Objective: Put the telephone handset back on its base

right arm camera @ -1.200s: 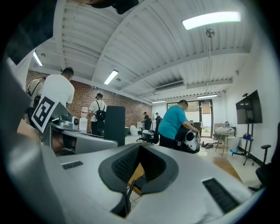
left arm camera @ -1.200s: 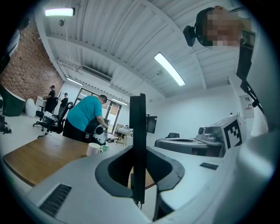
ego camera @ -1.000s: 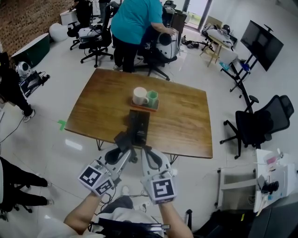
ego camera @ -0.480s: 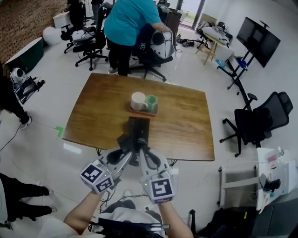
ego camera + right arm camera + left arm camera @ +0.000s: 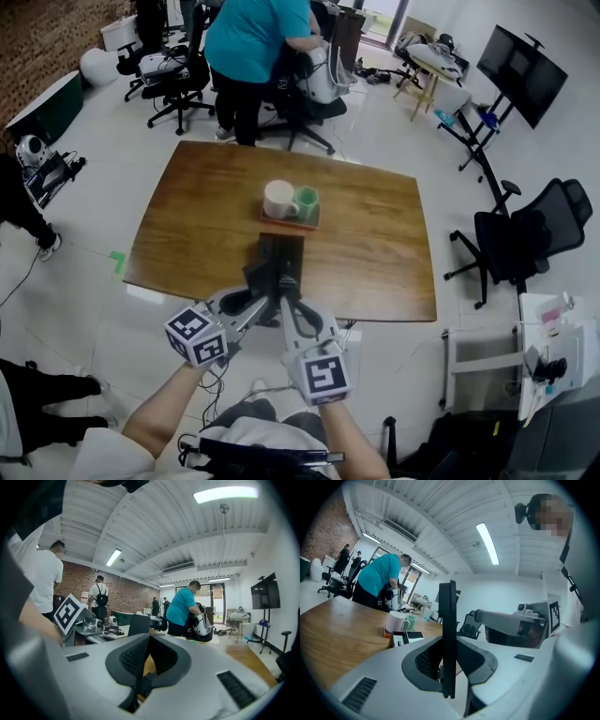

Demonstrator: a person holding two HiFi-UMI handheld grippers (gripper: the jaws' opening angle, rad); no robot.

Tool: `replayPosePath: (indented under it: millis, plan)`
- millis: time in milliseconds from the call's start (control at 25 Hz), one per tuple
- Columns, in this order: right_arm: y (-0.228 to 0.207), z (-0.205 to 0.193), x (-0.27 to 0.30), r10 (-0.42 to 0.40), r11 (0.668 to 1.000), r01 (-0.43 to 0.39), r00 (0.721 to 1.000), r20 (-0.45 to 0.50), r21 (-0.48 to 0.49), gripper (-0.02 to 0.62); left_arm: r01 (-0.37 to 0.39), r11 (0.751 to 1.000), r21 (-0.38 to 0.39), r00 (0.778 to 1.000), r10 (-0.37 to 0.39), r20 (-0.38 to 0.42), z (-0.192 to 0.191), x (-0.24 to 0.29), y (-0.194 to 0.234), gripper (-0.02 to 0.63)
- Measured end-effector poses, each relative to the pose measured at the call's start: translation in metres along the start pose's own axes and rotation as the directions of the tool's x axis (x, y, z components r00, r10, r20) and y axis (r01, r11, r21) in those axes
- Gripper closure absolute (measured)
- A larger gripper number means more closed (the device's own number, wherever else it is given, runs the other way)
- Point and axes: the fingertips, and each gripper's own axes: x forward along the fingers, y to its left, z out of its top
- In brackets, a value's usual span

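The black telephone base [image 5: 282, 262] lies on the wooden table [image 5: 197, 216], near its front edge. My left gripper [image 5: 251, 292] is shut on the black handset [image 5: 256, 277], which hangs just left of the base's near end. In the left gripper view the handset [image 5: 449, 634] stands edge-on between the pads, with the base [image 5: 407, 637] on the table beyond. My right gripper [image 5: 290, 305] hovers over the table's front edge beside the left one, shut and holding nothing. In the right gripper view its pads [image 5: 136, 660] meet.
A white mug [image 5: 279, 198] and a green mug [image 5: 307, 200] stand on an orange tray behind the base. A person in a teal shirt [image 5: 251, 37] bends over office chairs beyond the table. A black chair [image 5: 525, 239] stands at the right.
Both grippers have moved a little forward, towards the base, and the left one still has the handset. The person in teal has shifted slightly.
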Motion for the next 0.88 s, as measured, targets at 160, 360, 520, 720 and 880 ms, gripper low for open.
replayPosePath:
  millis: [160,360,520,720,880]
  plan:
    - [-0.005,-0.006,0.011,-0.013,1.000,0.013,1.000,-0.005,0.025,0.591,0.018,0.999,-0.029,0.999,-0.019,-0.032,-0.011,0.013,0.018,0.535]
    - [-0.008,-0.020,0.015,-0.020,1.000,0.021,0.999,-0.032,0.020,0.591,0.041,0.998,-0.052,0.993,-0.047,-0.108,-0.031,0.031,0.049,0.535]
    - [-0.008,-0.024,0.014,-0.015,1.000,0.015,0.999,-0.044,0.016,0.591,0.089,0.991,-0.101,0.981,-0.105,-0.162,-0.046,0.045,0.072,0.535]
    - [-0.009,-0.021,0.016,-0.026,0.998,0.029,0.999,-0.046,0.062,0.591,0.141,0.967,-0.210,0.962,-0.184,-0.200,-0.056,0.058,0.090,0.535]
    - [-0.011,-0.023,0.015,-0.022,0.999,0.025,0.998,-0.060,0.046,0.591,0.138,0.934,-0.331,0.961,-0.207,-0.183,-0.063,0.061,0.109,0.535]
